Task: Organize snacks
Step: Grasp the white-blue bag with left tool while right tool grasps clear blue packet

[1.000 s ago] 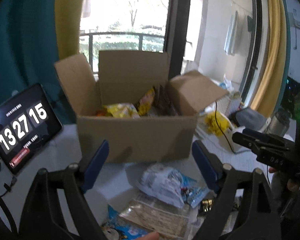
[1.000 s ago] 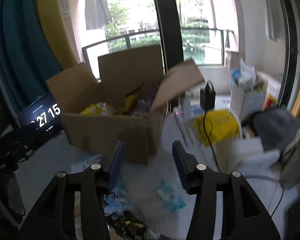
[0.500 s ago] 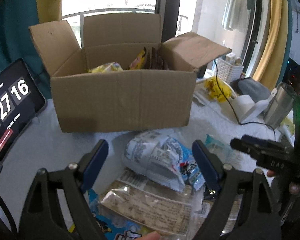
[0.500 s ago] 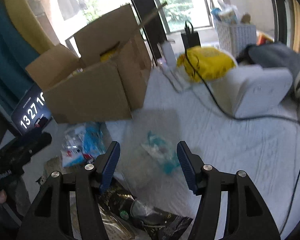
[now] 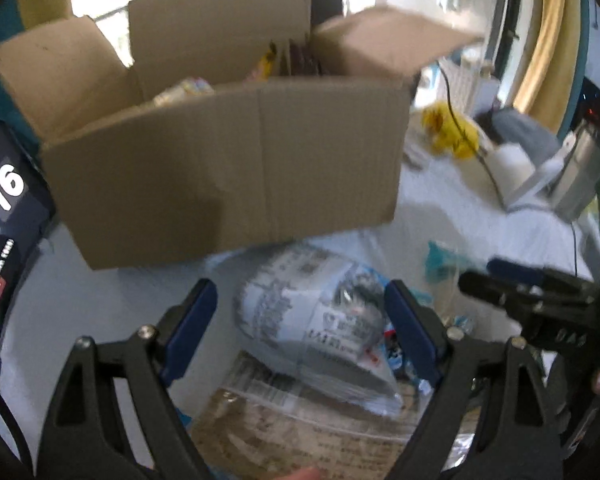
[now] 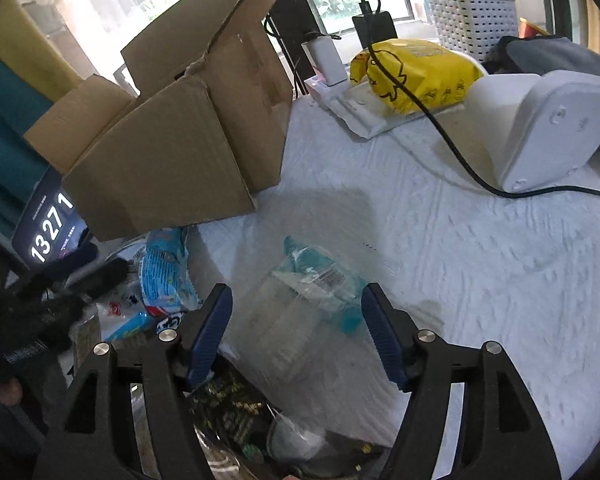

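Left hand-held gripper (image 5: 298,312) is spread wide w/ nothing between its blue pads, hovering over a puffy white-and-blue printed snack bag (image 5: 316,320) on the white textured counter (image 6: 460,260). Right hand-held gripper (image 6: 296,332) gapes too, empty, above a clear teal-edged plastic snack packet (image 6: 320,284). Brown open cardboard box (image 5: 228,160) w/ snacks inside sits just behind the pile. Black clock tablet (image 6: 50,224) at the box's left.

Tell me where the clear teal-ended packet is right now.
In the right wrist view the clear teal-ended packet lies on the white table cover, ahead between the open right gripper's fingers, right of the cardboard box.
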`<state>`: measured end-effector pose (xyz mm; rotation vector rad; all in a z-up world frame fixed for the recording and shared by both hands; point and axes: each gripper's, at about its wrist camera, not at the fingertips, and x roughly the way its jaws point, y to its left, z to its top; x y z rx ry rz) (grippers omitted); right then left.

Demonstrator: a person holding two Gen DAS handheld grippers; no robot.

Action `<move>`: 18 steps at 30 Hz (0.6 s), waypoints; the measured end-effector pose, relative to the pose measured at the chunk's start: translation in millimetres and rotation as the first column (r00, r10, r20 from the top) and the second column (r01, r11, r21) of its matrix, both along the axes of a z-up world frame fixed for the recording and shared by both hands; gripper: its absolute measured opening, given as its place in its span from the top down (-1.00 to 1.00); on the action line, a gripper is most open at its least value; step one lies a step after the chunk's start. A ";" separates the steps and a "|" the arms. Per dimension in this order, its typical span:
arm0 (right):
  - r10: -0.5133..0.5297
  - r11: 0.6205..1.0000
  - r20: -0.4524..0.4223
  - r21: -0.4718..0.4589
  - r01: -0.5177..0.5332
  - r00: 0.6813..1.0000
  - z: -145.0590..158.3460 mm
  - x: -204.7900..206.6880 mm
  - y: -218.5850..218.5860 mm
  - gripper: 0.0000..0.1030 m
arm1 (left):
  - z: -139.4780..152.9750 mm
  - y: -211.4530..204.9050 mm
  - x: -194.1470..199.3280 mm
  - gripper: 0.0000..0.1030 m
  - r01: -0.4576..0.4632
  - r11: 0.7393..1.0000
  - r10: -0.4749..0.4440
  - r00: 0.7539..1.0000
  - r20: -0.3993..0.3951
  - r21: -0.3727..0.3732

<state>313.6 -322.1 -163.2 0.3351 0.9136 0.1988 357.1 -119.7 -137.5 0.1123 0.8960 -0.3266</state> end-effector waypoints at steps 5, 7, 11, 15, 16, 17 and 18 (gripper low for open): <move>0.033 0.996 0.015 -0.081 -0.031 0.999 -2.7 3.7 14.3 -0.42 | -14.8 -9.3 -4.4 -0.69 0.044 0.999 -0.043 0.998 -0.042 0.026; 0.039 0.993 0.036 -0.113 -0.035 0.999 -3.2 1.6 19.8 -0.42 | -15.0 -10.8 -5.7 -0.69 0.049 0.998 -0.048 0.998 -0.036 0.038; 0.047 0.991 0.043 -0.125 -0.042 0.998 -3.7 0.0 20.1 -0.31 | -13.5 -11.4 -5.2 -0.67 0.069 0.996 -0.067 0.997 -0.034 0.051; 0.079 0.991 0.049 -0.115 -0.073 0.996 -2.0 -2.8 20.8 -0.07 | -13.3 -11.5 -9.4 -0.57 0.095 0.994 -0.094 0.995 -0.023 0.057; 0.084 0.990 0.051 -0.114 -0.078 0.995 -1.5 -3.3 21.4 0.03 | -12.6 -11.1 -10.7 -0.48 0.098 0.994 -0.097 0.995 -0.026 0.045; 0.084 0.990 0.054 -0.118 -0.078 0.995 -0.7 -4.4 22.4 0.05 | -11.3 -9.5 -12.3 -0.43 0.095 0.995 -0.094 0.995 -0.022 0.036; 0.085 0.989 0.058 -0.123 -0.077 0.995 0.2 -5.8 22.4 0.06 | -9.9 -8.3 -14.9 -0.41 0.089 0.996 -0.088 0.996 -0.011 0.029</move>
